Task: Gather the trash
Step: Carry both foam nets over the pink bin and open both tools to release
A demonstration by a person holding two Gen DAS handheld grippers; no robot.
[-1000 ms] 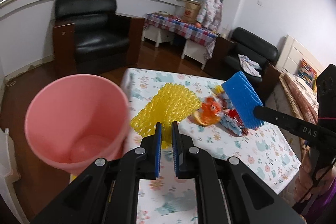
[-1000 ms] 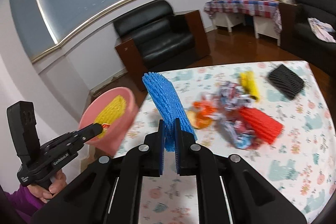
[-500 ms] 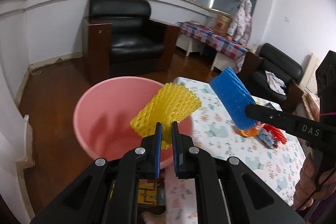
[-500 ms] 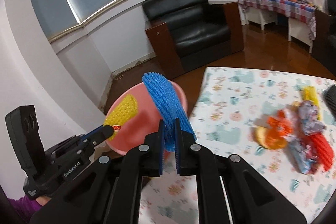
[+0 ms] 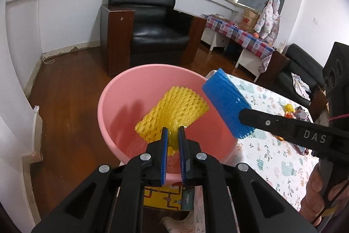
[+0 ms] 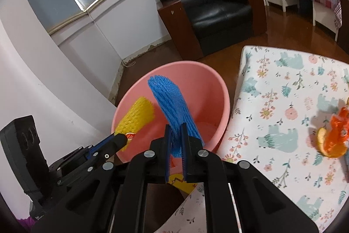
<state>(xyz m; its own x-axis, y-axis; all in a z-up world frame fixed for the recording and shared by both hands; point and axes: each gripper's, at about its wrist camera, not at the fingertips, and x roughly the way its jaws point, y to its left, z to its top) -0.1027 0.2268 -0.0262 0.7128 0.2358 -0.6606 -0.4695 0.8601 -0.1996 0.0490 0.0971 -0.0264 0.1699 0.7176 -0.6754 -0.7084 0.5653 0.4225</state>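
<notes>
A pink plastic bucket [image 5: 122, 102] stands on the floor beside the table corner. My left gripper [image 5: 173, 134] is shut on a yellow foam fruit net [image 5: 174, 106] held over the bucket's mouth. My right gripper [image 6: 175, 132] is shut on a blue foam fruit net [image 6: 172, 102], also hanging over the bucket [image 6: 209, 84]. In the left wrist view the blue net [image 5: 226, 102] sits at the bucket's right rim on the right gripper's black finger. The right wrist view shows the yellow net [image 6: 136, 117] over the bucket's left rim.
The table with a floral cloth [image 6: 283, 115] lies to the right, carrying orange peel and wrappers [image 6: 333, 139]. More trash [image 5: 292, 111] shows on it in the left wrist view. A black armchair [image 5: 152, 32] stands behind on the wooden floor. A person's hand [image 5: 316, 189] holds the right gripper.
Both grippers swung left off the table, carrying the yellow and blue nets over the pink bucket, and lowered slightly. The trash pile on the table slid out to the right of both views.
</notes>
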